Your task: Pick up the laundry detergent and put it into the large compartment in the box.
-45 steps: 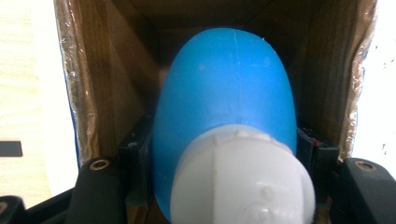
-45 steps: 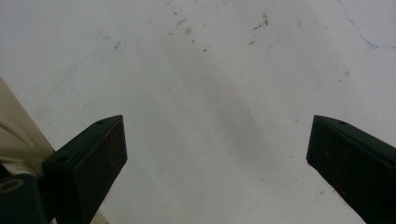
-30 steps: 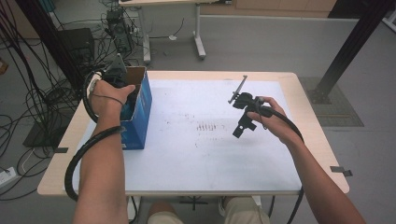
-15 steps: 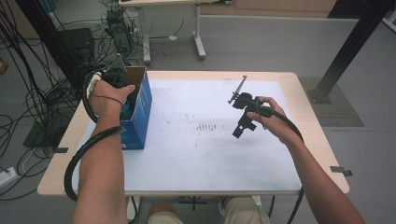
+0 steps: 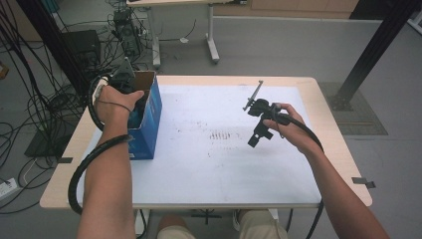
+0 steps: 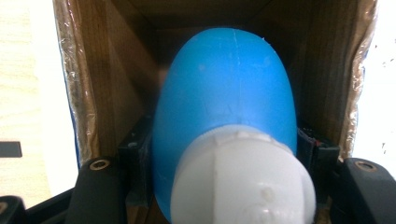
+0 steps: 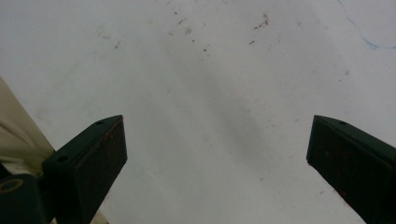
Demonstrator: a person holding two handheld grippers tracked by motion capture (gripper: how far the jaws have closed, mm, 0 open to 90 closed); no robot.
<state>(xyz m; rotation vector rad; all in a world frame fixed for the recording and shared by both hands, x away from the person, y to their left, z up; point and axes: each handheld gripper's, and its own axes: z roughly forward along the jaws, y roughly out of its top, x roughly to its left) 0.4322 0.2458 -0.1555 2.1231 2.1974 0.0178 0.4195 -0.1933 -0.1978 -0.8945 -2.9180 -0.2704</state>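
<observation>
A blue plastic bottle (image 6: pixel 224 93) with a white cap (image 6: pixel 243 182) sits neck-first towards the camera in the left gripper view, inside an open cardboard box (image 6: pixel 93 84). My left gripper (image 6: pixel 223 140) is shut on it, with both black jaws pressed against the bottle's sides. From above, the left gripper (image 5: pixel 135 97) reaches down into the top of the blue box (image 5: pixel 149 124) at the table's left side. My right gripper (image 5: pixel 256 135) hangs over the white sheet (image 5: pixel 209 159), right of centre. Its jaws (image 7: pixel 217 126) stand wide apart with nothing between them.
The white sheet covers most of the wooden table (image 5: pixel 328 124) and bears small dark marks (image 5: pixel 221 135) near its middle. Thick black cables trail from both grippers along the forearms. Cables and equipment lie on the floor (image 5: pixel 45 104) to the left.
</observation>
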